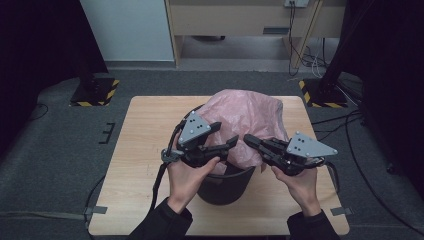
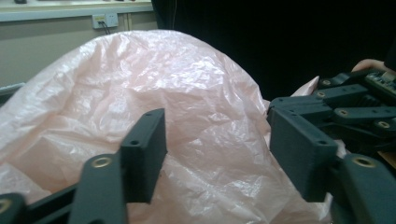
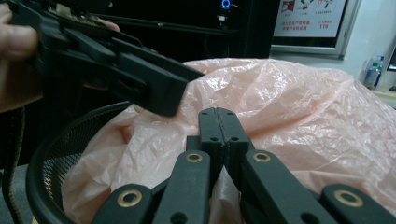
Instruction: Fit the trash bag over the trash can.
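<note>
The right gripper (image 1: 249, 139) is seen with its jaws pressed together on a fold of the pink plastic bag (image 1: 247, 120). The left gripper (image 1: 232, 142) is held with jaws parted, nothing pinched, the bag just ahead of them. The bag is draped in a black mesh bin (image 1: 225, 187), which is placed near the table (image 1: 145, 150)'s front edge, about midway along.

1. On my table (image 1: 150, 150), the bin (image 1: 225, 187) stands at the near edge, about midway across.
2. The bag (image 1: 250, 120) sits in the bin and billows out behind it.
3. My left gripper (image 1: 230, 145) hangs left of the bag, my right gripper (image 1: 248, 139) right of it, tips near each other over the bin.
</note>
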`<action>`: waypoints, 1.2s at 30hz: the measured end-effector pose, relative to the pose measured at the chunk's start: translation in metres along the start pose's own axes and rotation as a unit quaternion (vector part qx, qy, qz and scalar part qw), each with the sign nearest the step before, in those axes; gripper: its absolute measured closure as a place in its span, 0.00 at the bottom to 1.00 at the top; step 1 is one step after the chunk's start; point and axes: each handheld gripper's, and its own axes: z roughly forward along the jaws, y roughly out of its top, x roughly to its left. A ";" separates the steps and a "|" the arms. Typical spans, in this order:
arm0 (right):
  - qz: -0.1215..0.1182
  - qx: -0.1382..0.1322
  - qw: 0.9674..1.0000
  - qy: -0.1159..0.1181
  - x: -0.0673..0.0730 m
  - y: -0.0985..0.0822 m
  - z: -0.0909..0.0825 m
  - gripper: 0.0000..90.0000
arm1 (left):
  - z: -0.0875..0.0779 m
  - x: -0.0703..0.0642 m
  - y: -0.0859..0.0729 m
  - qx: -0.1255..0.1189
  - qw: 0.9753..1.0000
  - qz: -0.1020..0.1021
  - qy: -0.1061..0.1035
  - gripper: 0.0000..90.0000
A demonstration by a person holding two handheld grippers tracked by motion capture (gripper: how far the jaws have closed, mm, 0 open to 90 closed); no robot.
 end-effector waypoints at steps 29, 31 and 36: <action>0.096 -0.045 0.990 -0.098 -0.045 0.009 -0.031 0.37 | -0.042 0.030 -0.027 0.001 0.998 -0.062 -0.009 1.00; 0.107 -0.041 0.988 -0.100 -0.048 0.001 -0.030 0.35 | -0.047 0.036 -0.031 0.001 0.998 -0.070 -0.006 1.00; 0.121 -0.038 0.987 -0.095 -0.050 -0.006 -0.026 0.35 | -0.056 0.046 -0.036 0.001 0.997 -0.079 0.006 1.00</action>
